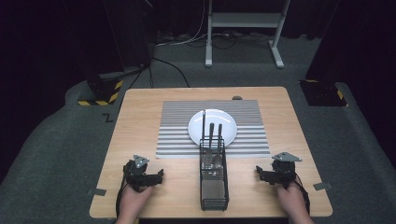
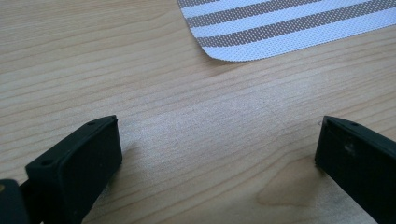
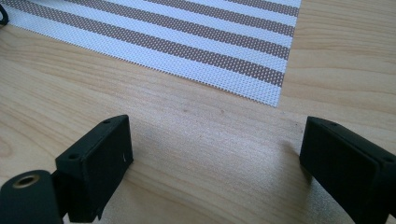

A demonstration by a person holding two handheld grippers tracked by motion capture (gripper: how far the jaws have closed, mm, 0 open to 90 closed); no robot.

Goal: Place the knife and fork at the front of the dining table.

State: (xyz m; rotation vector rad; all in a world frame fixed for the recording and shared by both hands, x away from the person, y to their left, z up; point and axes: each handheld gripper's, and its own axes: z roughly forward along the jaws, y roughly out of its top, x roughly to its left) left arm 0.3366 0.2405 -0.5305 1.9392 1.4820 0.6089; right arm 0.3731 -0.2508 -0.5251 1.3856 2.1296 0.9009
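While the left gripper (image 1: 160, 175) and right gripper (image 1: 258, 172) rested on the wooden table (image 1: 140, 121) with jaws spread wide and empty, a black wire caddy (image 1: 214, 184) stood between them holding cutlery (image 1: 212, 140), touching a white plate (image 1: 212, 122) on the striped placemat (image 1: 177, 126).
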